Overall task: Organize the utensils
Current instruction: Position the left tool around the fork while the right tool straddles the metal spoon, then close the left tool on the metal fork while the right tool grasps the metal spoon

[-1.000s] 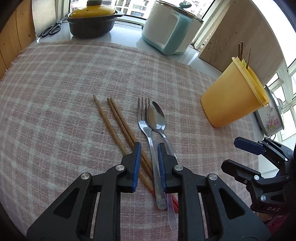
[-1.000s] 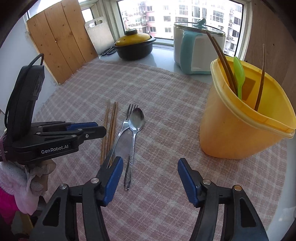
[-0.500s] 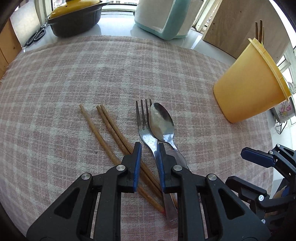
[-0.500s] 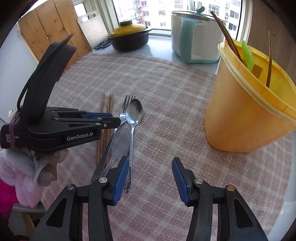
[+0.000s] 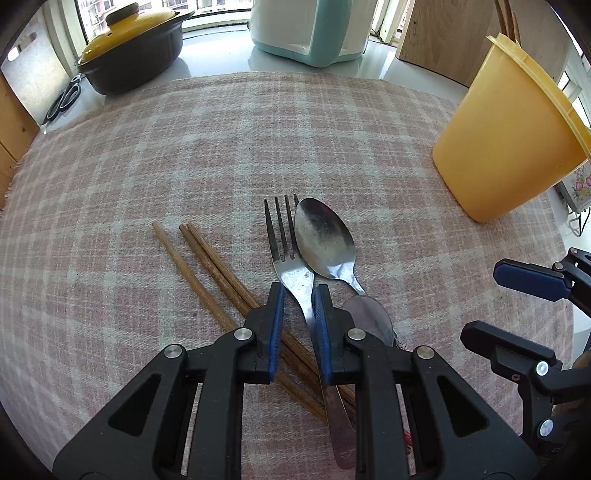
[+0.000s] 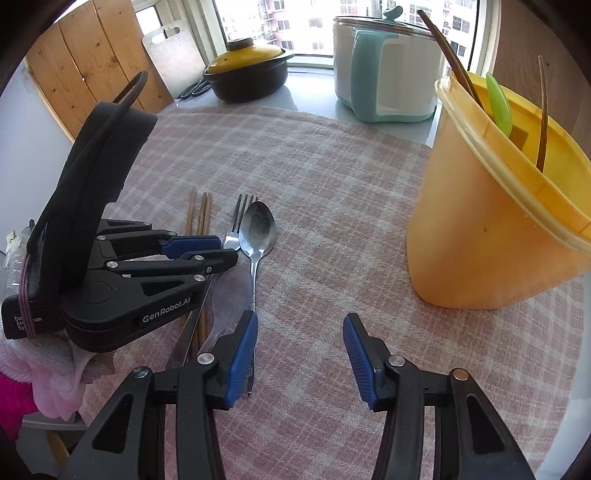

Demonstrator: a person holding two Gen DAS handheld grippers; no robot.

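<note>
A steel fork (image 5: 291, 266) and a steel spoon (image 5: 325, 240) lie side by side on the plaid cloth (image 5: 184, 147). Three wooden chopsticks (image 5: 199, 258) lie to their left, and a clear plastic spoon (image 5: 369, 314) lies under the handles. My left gripper (image 5: 299, 291) is down at the fork's neck, its jaws a narrow gap apart with the neck between them, not clamped. My right gripper (image 6: 299, 332) hovers open over the cloth, its left finger above the spoon's handle end. A yellow holder (image 6: 498, 229) at the right contains chopsticks and a green spoon (image 6: 498, 103).
At the back stand a black pot with a yellow lid (image 5: 129, 48) and a white and teal cooker (image 5: 310, 29). Scissors (image 5: 62, 103) lie at the far left, and wooden boards (image 6: 92, 62) lean against the wall. The right gripper (image 5: 509, 310) is beside the left one.
My left gripper came down and forward along the fork, so its fingers now flank the neck. The right gripper's jaws narrowed and it sank slightly toward the spoon's handle.
</note>
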